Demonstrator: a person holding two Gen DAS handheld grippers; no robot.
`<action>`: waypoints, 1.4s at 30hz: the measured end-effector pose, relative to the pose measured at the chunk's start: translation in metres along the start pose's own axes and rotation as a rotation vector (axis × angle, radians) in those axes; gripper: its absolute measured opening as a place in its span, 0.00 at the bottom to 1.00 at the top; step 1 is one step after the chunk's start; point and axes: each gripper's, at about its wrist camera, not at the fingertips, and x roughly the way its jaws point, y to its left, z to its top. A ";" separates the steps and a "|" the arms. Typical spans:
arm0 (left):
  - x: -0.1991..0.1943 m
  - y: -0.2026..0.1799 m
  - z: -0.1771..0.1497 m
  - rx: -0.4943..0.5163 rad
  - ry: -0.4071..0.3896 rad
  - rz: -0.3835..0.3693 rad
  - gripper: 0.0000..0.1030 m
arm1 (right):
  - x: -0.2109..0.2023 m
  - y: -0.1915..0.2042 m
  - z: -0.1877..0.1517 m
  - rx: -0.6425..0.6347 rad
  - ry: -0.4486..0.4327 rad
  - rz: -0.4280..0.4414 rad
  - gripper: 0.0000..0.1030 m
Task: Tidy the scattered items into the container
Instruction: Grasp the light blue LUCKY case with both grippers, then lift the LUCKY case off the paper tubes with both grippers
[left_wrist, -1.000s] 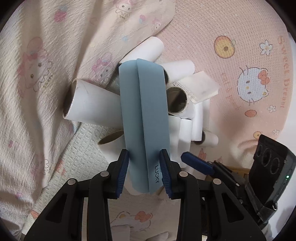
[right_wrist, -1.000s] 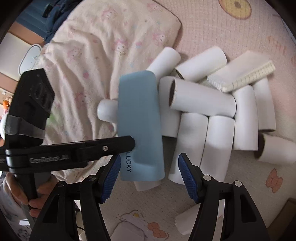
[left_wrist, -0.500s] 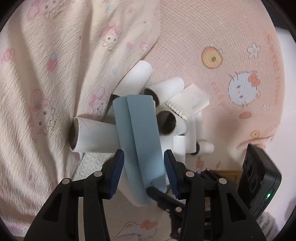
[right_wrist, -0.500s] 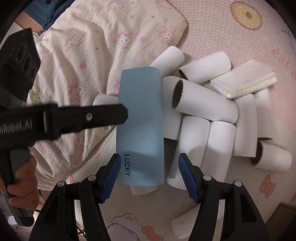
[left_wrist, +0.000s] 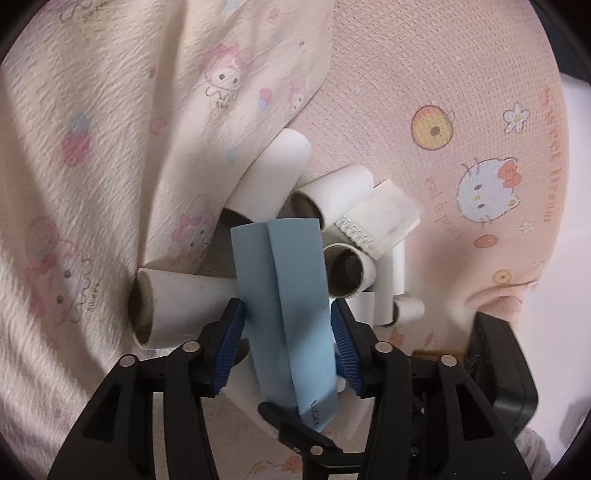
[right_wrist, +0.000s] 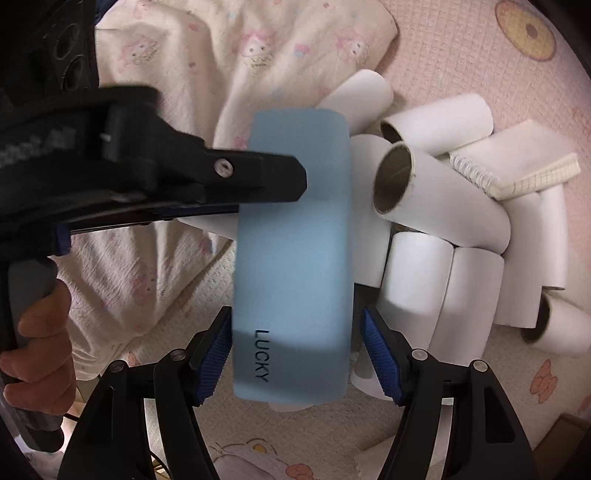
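A light blue case (left_wrist: 284, 302) marked LUCKY lies on top of a pile of white cardboard tubes (right_wrist: 443, 206). A spiral notepad (right_wrist: 517, 166) rests on the pile's far side. My left gripper (left_wrist: 286, 308) straddles the case's middle; its jaws are opening and the pads sit just off the case's sides. My right gripper (right_wrist: 297, 321) straddles the lettered end, its jaws opening too, with a gap at the right pad. In the right wrist view, a left gripper finger (right_wrist: 258, 177) crosses the case's left edge. One right gripper finger (left_wrist: 295, 432) shows below the case.
The pile sits on a pink cartoon-print mat (left_wrist: 461, 110), with a rumpled cream blanket (left_wrist: 92, 147) against its left side. A hand (right_wrist: 37, 350) holds the left gripper's handle. A brown cardboard edge (right_wrist: 570, 424) shows at the lower right.
My left gripper's jaws have widened off the blue case and it has drawn back from the pile. My right gripper has come closer, so the case's lettered end now lies centred between its jaws.
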 end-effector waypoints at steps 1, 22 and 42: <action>0.000 0.000 0.000 0.002 -0.003 -0.003 0.53 | 0.000 -0.001 0.000 0.003 -0.001 0.007 0.65; -0.022 -0.046 0.002 0.099 -0.066 -0.084 0.37 | -0.052 0.010 0.006 -0.073 -0.085 -0.100 0.58; -0.029 -0.176 -0.011 0.317 -0.001 -0.267 0.38 | -0.169 -0.043 -0.055 0.028 -0.245 -0.354 0.58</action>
